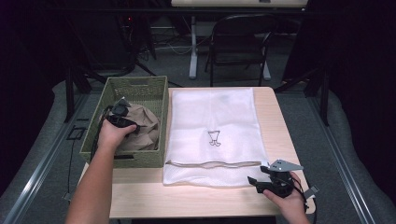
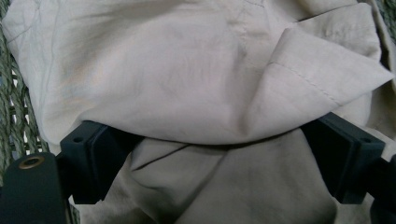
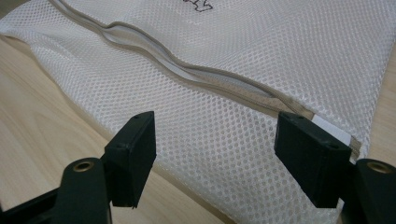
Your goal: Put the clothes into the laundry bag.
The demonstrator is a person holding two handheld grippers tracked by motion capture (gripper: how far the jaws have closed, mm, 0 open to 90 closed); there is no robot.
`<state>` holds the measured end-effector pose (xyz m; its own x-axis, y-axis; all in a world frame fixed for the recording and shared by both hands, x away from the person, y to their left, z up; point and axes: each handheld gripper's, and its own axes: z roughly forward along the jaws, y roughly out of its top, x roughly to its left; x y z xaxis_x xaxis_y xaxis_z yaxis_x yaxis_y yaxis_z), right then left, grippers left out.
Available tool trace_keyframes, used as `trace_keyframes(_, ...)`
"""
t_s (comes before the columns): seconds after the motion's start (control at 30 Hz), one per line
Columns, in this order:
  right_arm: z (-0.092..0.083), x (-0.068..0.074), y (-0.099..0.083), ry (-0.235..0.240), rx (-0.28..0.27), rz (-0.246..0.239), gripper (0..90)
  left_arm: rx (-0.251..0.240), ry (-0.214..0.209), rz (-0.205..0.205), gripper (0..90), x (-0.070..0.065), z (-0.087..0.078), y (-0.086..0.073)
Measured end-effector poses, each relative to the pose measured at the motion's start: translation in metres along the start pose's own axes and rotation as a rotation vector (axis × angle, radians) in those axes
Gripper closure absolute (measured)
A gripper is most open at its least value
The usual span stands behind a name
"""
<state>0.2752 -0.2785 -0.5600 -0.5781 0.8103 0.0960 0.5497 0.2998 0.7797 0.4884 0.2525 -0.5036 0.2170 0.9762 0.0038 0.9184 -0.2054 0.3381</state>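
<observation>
Two grippers work at a wooden table (image 1: 140,193): from above, the left gripper (image 1: 122,122) reaches into a green woven basket (image 1: 156,93) holding a beige garment (image 1: 144,133), the right gripper (image 1: 261,183) waits by a white mesh laundry bag (image 1: 212,116); a folding chair (image 1: 238,42) stands behind. Left gripper view: jaws wide, straddling a cloth fold, not yet pinching; closing comes next. Right gripper view: jaws apart above the bag's zipper (image 3: 196,72).

No readable text anywhere, small dark line emblem (no letters) on the white mesh bag (image 1: 212,135)
</observation>
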Motion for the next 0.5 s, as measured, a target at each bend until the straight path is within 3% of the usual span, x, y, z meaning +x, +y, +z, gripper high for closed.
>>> trace_keyframes(0.5,0.001,0.000,0.000,-0.008,0.002,0.003,28.9,0.035,-0.002,-0.030,10.4,0.007,0.012,0.000)
